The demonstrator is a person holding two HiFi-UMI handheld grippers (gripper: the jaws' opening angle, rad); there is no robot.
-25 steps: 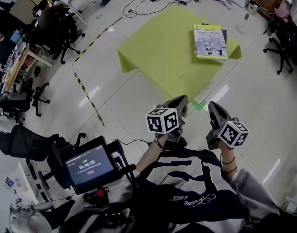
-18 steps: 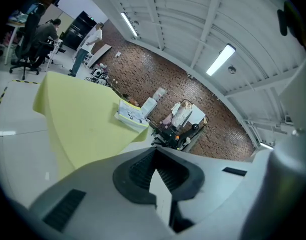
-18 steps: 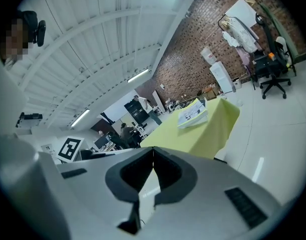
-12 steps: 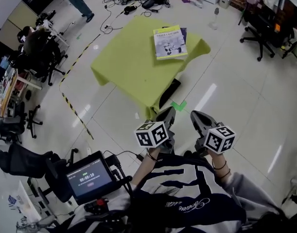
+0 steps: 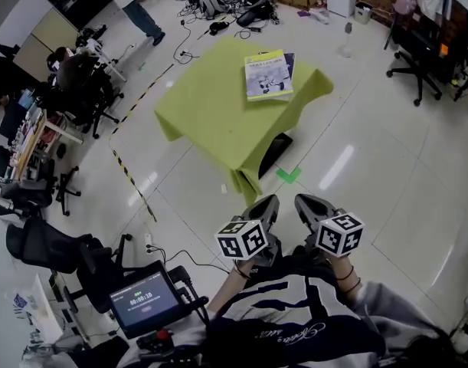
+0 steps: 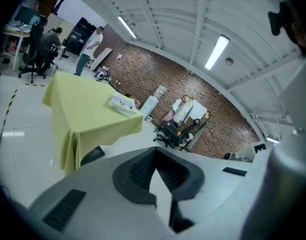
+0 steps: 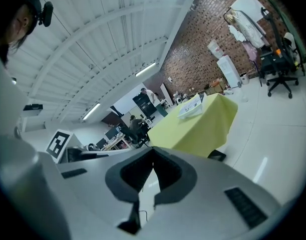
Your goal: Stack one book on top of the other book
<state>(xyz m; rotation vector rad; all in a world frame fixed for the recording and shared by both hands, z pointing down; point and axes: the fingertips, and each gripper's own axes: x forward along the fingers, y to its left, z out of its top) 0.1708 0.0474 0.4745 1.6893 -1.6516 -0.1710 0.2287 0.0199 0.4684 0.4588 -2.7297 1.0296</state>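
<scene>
Head view: the left gripper [image 5: 266,205] and right gripper [image 5: 304,204] hang side by side over the floor, well apart from the yellow table [image 5: 211,106] at 12 o'clock. Near the table's 1 o'clock corner a light book [image 5: 267,74] lies on a dark book [image 5: 288,58].

Left gripper view: jaws clenched on nothing, books at 11 o'clock.

Right gripper view: jaws clenched, empty, books at 1 o'clock.
</scene>
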